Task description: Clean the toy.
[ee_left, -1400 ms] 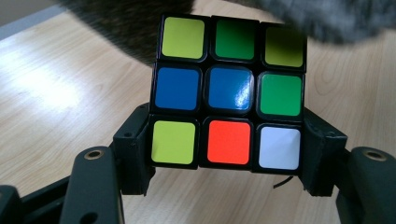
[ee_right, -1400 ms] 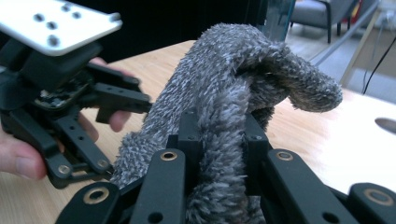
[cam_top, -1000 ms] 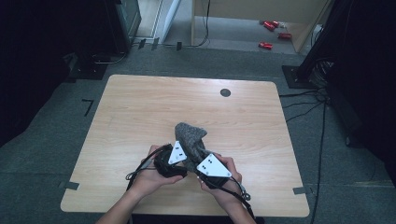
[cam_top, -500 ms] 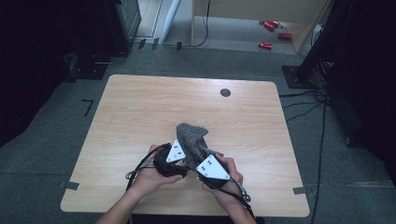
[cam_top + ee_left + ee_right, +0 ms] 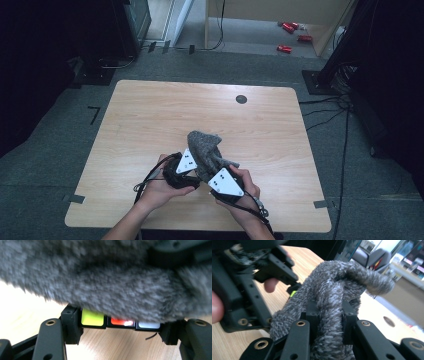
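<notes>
A grey fuzzy sock [image 5: 204, 146] is held above the near half of the wooden table [image 5: 150, 120], between the two grippers, at about 6 o'clock from the table's centre in the high view. The left gripper [image 5: 186, 165] sits at 9 o'clock of the sock, cradled in the person's left hand [image 5: 162, 187]; the right gripper [image 5: 223, 181] sits at 5 o'clock of it, held by the right hand [image 5: 245, 192]. The two grippers are just beside each other, each topped by a grey three-cornered plate with small dark dots.

In the right gripper view the right gripper's jaws are pressed together on a bunched fold of the sock [image 5: 329, 315], the fabric squeezed between the two black pads and rising toward 12 o'clock, where it bends over toward 2 o'clock. The left gripper [image 5: 272, 267] shows at 10 o'clock, touching the sock.

In the left gripper view the sock [image 5: 107, 282] hangs across the upper part of the picture. The left gripper's jaws stand apart, with a strip of three coloured squares [image 5: 120, 321] between them, yellow-green, red and white, touching the sock's lower edge; whether the jaws grip the sock itself I cannot tell.

A round dark grommet [image 5: 241, 99] lies at 1 o'clock of the table's centre. Red cans [image 5: 292, 31] lie on the floor beyond the table; no writing is readable anywhere.
</notes>
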Demonstrator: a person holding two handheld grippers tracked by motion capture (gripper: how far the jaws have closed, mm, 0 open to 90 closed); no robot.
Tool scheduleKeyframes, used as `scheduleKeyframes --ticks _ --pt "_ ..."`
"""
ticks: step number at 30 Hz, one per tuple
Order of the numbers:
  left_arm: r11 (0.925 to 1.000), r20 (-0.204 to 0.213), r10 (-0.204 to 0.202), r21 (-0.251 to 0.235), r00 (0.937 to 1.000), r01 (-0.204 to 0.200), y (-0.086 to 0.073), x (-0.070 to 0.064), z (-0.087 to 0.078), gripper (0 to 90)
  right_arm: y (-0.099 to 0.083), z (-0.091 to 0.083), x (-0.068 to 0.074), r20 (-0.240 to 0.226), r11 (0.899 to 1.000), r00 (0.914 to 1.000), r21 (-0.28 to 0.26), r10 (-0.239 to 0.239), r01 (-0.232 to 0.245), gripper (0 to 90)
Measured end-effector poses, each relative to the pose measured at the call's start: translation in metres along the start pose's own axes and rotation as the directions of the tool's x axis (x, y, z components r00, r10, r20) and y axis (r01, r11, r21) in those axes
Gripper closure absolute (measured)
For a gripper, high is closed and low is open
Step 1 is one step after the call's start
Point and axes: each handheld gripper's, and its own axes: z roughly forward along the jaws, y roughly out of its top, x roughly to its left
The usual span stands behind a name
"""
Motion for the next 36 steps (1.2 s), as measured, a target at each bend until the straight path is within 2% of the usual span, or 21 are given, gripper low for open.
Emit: scheduleKeyframes --ticks 1,3,6,9,10,11,13,15,17,18,21,22,23,25,26,27,29,31,32,34,36 --pt "1.0 -0.001 -0.001 0.0 1.0 0.001 0.0 0.0 0.0 35.0 0.001 0.001 0.002 0.005 1.0 0.9998 0.002 -0.02 0.02 74.6" --pt "1.0 0.005 -0.003 -0.007 1.0 0.003 0.0 0.0 -0.001 35.0 0.0 0.001 -0.002 0.0 1.0 1.0 0.004 0.006 -0.006 75.0" --pt "0.9999 0.006 -0.003 -0.017 1.0 0.004 0.0 0.0 -0.001 35.0 -0.004 0.002 -0.015 -0.007 0.996 0.9959 0.006 0.09 -0.09 75.2" --pt "0.9987 0.015 -0.011 -0.05 0.9998 0.012 -0.001 0.003 -0.003 35.0 -0.006 0.0 -0.024 0.005 0.99 0.99 0.011 0.141 -0.141 75.2" --pt "0.9975 0.012 -0.003 -0.071 0.9999 0.004 -0.001 0.003 -0.005 34.9 -0.007 -0.001 -0.026 -0.009 0.985 0.9851 0.0 0.172 -0.172 75.2" --pt "0.9936 0.015 0.006 -0.113 0.9999 -0.004 -0.002 0.003 -0.007 34.9 -0.007 -0.002 -0.028 -0.028 0.98 0.9795 -0.015 0.2 -0.2 75.1" --pt "0.9769 0.017 0.016 -0.213 0.9997 -0.013 -0.006 0.004 -0.01 34.9 -0.007 -0.005 -0.033 -0.072 0.958 0.9582 -0.056 0.277 -0.281 75.1" --pt "0.9514 0.044 -0.005 -0.307 0.999 0.018 -0.01 0.008 -0.015 34.9 -0.008 -0.008 -0.041 -0.13 0.923 0.9238 -0.093 0.36 -0.373 75.1" --pt "0.9252 0.046 -0.011 -0.379 0.9989 0.027 -0.012 0.01 -0.02 34.8 -0.012 -0.009 -0.049 -0.156 0.888 0.8891 -0.106 0.43 -0.448 75.2" --pt "0.913 0.042 -0.01 -0.407 0.9991 0.026 -0.012 0.011 -0.022 34.8 -0.014 -0.008 -0.052 -0.152 0.876 0.8782 -0.103 0.453 -0.47 75.3" --pt "0.8876 0.077 -0.025 -0.457 0.9967 0.058 -0.015 0.016 -0.025 34.8 -0.023 -0.005 -0.058 -0.134 0.858 0.8564 -0.061 0.499 -0.509 75.4" --pt "0.8847 0.074 -0.03 -0.462 0.9968 0.061 -0.016 0.017 -0.025 34.8 -0.024 -0.004 -0.059 -0.139 0.851 0.8487 -0.058 0.51 -0.521 75.4" --pt "0.8876 0.06 -0.028 -0.458 0.9978 0.052 -0.016 0.017 -0.024 34.8 -0.024 -0.005 -0.059 -0.145 0.845 0.8426 -0.064 0.519 -0.531 75.4" --pt "0.8955 0.039 -0.015 -0.444 0.9991 0.03 -0.017 0.016 -0.021 34.8 -0.02 -0.008 -0.057 -0.152 0.845 0.8457 -0.087 0.512 -0.527 75.4" --pt "0.8981 0.037 -0.006 -0.439 0.9993 0.022 -0.018 0.015 -0.019 34.8 -0.016 -0.01 -0.056 -0.164 0.847 0.8501 -0.109 0.501 -0.52 75.4" --pt "0.8996 0.036 0.003 -0.437 0.9993 0.013 -0.019 0.013 -0.018 34.8 -0.012 -0.013 -0.055 -0.176 0.846 0.8502 -0.122 0.496 -0.519 75.4" --pt "0.8953 0.04 0.021 -0.446 0.999 -0.001 -0.018 0.009 -0.016 34.8 -0.006 -0.016 -0.051 -0.203 0.852 0.8579 -0.143 0.472 -0.503 75.3" --pt "0.8931 0.03 0.033 -0.45 0.999 -0.017 -0.017 0.007 -0.017 34.8 -0.004 -0.015 -0.048 -0.199 0.864 0.8704 -0.149 0.45 -0.481 75.2" --pt "0.8914 0.034 0.039 -0.453 0.9987 -0.019 -0.017 0.007 -0.018 34.8 -0.005 -0.014 -0.049 -0.2 0.86 0.8653 -0.143 0.46 -0.49 75.2" --pt "0.8851 0.044 0.047 -0.465 0.9979 -0.021 -0.017 0.007 -0.02 34.7 -0.01 -0.011 -0.054 -0.195 0.846 0.8465 -0.114 0.495 -0.521 75.3" --pt "0.8867 0.035 0.047 -0.462 0.9983 -0.026 -0.016 0.007 -0.019 34.7 -0.017 -0.007 -0.058 -0.178 0.834 0.8296 -0.073 0.529 -0.548 75.3"
